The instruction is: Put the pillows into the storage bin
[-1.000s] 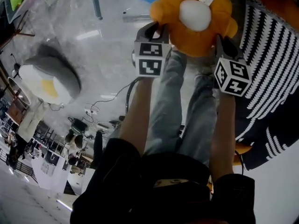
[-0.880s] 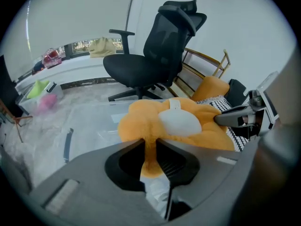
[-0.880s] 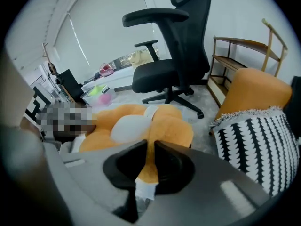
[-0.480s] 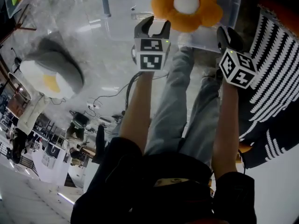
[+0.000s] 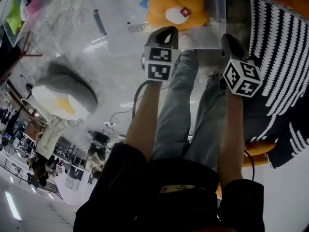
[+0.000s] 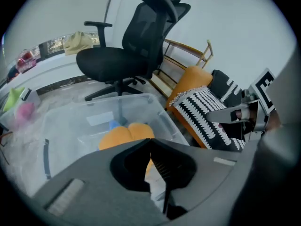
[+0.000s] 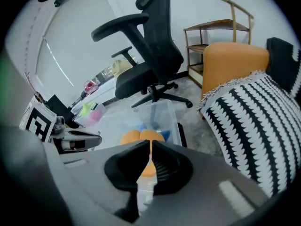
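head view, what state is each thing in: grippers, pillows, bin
left gripper: just closed, shut, empty
right gripper: just closed, shut, empty
flower pillow: lying in the bin
bin: open, no lid on
penguin pillow: on the floor, outside the bin
striped cushion: on the orange seat, outside the bin

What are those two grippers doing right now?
Left gripper: just closed, holding nothing.
Right gripper: just closed, holding nothing.
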Demonstrator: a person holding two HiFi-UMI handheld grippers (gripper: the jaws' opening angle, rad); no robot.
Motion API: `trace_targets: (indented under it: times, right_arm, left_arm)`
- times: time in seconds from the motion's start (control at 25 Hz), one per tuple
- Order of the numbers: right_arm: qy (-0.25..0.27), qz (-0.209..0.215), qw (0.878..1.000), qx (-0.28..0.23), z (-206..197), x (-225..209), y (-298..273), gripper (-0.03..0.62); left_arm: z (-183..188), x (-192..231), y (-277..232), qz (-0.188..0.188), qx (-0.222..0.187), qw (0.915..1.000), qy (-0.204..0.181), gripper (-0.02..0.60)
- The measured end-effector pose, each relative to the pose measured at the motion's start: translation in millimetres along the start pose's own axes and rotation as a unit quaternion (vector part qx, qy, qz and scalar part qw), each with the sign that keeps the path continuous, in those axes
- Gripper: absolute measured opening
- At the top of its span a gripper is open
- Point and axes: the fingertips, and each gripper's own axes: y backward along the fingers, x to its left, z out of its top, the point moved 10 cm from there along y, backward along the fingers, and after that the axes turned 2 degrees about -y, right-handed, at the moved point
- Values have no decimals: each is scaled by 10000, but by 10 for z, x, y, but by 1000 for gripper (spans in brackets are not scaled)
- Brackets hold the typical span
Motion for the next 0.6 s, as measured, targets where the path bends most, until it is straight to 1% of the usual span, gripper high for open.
trace_targets:
  times: [0.12,0.24,0.28,0.4,0.48,0.6]
  right_arm:
    - [-414,-50,9987,-286,-50,-39,12,3]
    - [-684,-241,9964,-446,-113,-78,20,3]
    - [-773,-327,9953,-486,-54,-56,-19,3]
    - [-1049,-599,9909,-591,335,73,-233,3]
    - [-1240,-825,9867,-646,455,74,-239,3]
    - [-1502,-1124,9792,-772,486,19,-243,3]
  left_arm:
    - [163,-3,-182,-276,83,9987,-419,11]
    - [275,-1,-299,-489,113,9968,-615,9]
    - [372,68,-336,-559,113,9962,-655,11]
    - [843,415,-492,-738,179,9937,-822,9]
    - [1062,459,-567,-895,243,9907,-1000,9]
    - [1252,426,-685,-1111,219,9854,-1271,10]
